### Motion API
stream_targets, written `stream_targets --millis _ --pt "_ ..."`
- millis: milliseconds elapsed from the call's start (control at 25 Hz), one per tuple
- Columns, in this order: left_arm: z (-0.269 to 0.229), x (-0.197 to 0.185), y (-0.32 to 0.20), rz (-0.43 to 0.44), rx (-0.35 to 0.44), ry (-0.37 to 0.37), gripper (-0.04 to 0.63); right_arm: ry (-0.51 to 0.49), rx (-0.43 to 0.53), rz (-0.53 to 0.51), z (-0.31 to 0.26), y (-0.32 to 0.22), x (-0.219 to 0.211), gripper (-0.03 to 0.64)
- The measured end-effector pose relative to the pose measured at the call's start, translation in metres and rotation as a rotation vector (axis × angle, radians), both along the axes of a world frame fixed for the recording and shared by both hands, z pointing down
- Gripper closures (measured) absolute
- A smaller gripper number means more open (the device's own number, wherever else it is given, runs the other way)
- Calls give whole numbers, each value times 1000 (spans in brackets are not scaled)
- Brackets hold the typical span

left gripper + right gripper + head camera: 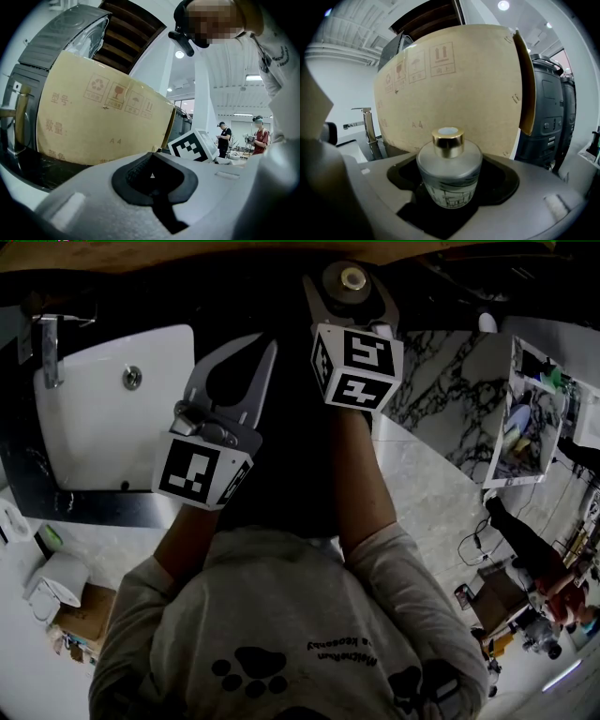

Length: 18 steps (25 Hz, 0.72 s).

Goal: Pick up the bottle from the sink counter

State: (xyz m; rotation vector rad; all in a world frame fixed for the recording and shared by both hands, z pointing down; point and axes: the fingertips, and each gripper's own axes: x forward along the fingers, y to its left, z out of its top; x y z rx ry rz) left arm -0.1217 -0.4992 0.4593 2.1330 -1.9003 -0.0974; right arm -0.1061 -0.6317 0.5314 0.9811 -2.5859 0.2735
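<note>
A small frosted glass bottle (449, 171) with a gold cap stands upright in the dark hollow between my right gripper's (452, 161) grey jaws, which close around its lower body. In the head view the bottle's cap (352, 279) shows from above at the top, just beyond the right gripper (352, 292) and its marker cube. My left gripper (265, 345) hovers beside it over the dark counter, nearer the sink. Seen in its own view, the left gripper (151, 174) has its jaws together, and nothing sits in the hollow.
A white sink basin (112, 418) with a chrome faucet (47, 348) lies at the left. A large cardboard box (450, 84) stands just behind the bottle, with black machines (548, 112) to its right. Marble flooring (441, 474) and people (539, 559) are at the right.
</note>
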Motion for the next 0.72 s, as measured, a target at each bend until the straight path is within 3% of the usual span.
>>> stream_targets --millis 720 --pt "-58 -1 51 68 95 -52 597 -66 85 38 -89 90 38 282"
